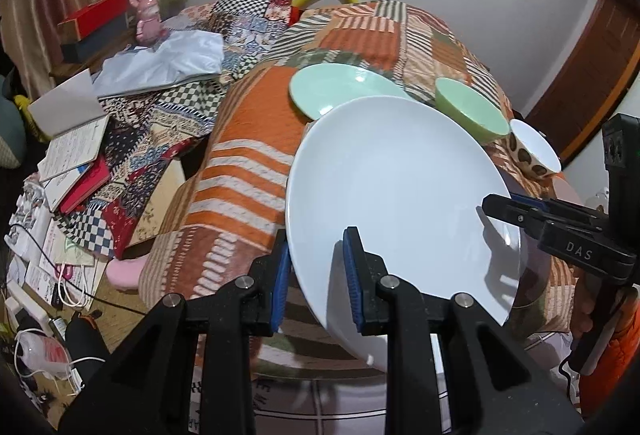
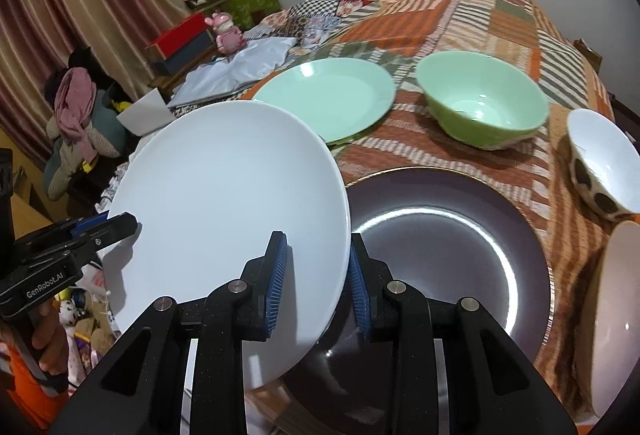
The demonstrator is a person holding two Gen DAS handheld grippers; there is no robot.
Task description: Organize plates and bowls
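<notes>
Left wrist view: the right gripper (image 1: 486,205) reaches in from the right edge, and the white letters "DAS" stand on its black body. In the right wrist view the left gripper (image 2: 134,225) comes in from the left edge with "GenRobot.AI" printed along its side. Print on the open book (image 1: 76,147) at the left is too small to read.

Both grippers are clenched on the white plate (image 1: 400,187), each pinching its rim between blue pads: the left gripper (image 1: 316,267) at the near edge in its own view, the right gripper (image 2: 318,275) at the plate's right rim in its own view. The white plate (image 2: 228,203) hangs tilted above the patchwork cloth (image 2: 480,15), partly over a dark purple plate (image 2: 448,247) that lies on the cloth.

Behind it sit a mint green plate (image 2: 324,95), a green bowl (image 2: 484,99) to its right, and a white bowl with dark spots (image 2: 600,163) farther right; a pale dish (image 2: 616,315) shows at the right edge, blurred. In the left wrist view the white plate hides part of the mint green plate (image 1: 340,87) and of the green bowl (image 1: 468,107).

To the left lie a pale blue cloth (image 1: 164,59), a pink figurine (image 1: 146,19), a red box (image 1: 96,15) and cables (image 1: 48,351) on the floor. An orange sleeve (image 1: 616,351) shows beside the right gripper.
</notes>
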